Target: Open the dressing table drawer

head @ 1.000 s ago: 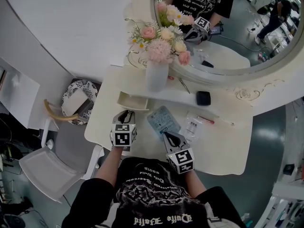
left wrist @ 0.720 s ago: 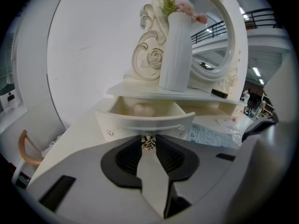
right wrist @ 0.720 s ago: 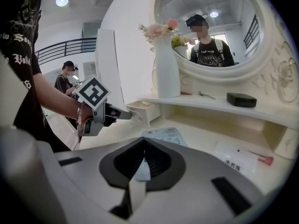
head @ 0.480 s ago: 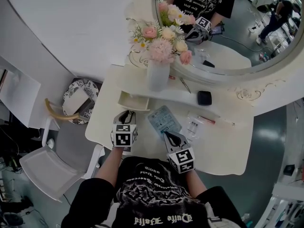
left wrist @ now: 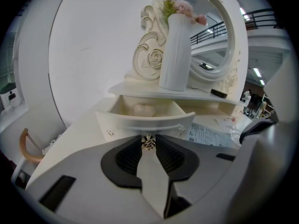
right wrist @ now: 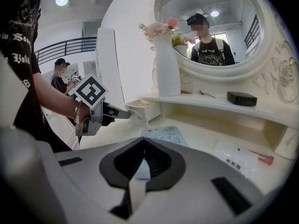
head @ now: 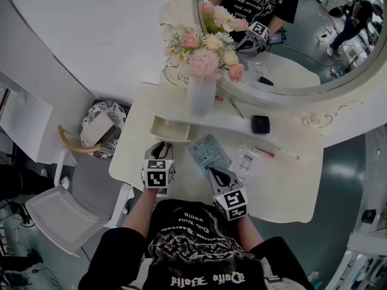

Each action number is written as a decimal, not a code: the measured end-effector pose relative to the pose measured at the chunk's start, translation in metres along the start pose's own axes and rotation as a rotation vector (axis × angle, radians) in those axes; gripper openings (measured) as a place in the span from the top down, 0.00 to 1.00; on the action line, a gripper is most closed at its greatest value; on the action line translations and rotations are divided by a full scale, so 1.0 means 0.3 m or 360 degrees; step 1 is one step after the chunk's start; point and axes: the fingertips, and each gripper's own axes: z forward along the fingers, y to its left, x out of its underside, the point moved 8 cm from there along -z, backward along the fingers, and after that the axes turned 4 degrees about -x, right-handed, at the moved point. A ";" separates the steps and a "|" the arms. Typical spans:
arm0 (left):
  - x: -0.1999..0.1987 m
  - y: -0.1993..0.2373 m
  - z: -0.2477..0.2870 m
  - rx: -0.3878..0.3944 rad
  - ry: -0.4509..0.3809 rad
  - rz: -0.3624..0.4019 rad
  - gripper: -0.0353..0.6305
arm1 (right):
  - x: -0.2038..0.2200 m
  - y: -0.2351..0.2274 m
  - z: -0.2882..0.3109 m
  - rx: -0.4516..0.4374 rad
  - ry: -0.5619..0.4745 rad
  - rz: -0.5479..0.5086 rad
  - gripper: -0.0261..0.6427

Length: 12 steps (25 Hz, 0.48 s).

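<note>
Left tongs (left wrist: 148, 140) are clamped on the knob (left wrist: 148, 144) of the drawer (left wrist: 140, 119), which stands partly out at frame centre. Right tongs (right wrist: 144, 143) are closed and empty above the table (right wrist: 198, 135). Advised: pull straight along the drawer's line, keeping the grip firm.

Blk printed tee (head: 195, 246), grey L gripper (head: 159, 146), R gripper (head: 213, 172)

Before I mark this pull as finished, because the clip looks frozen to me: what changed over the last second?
Nothing visibly changed. The left claw stays shut on the knob of the open drawer; the right claw stays shut and empty above the table.
</note>
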 end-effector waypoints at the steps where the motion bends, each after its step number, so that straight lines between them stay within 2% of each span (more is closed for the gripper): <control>1: -0.001 0.000 -0.001 0.0001 0.0000 0.0003 0.79 | 0.000 0.001 0.000 -0.0001 0.0000 -0.0002 0.94; 12: 0.007 -0.004 -0.005 -0.0018 -0.0017 -0.0017 0.79 | 0.004 0.002 -0.010 0.0000 -0.0007 0.0016 0.94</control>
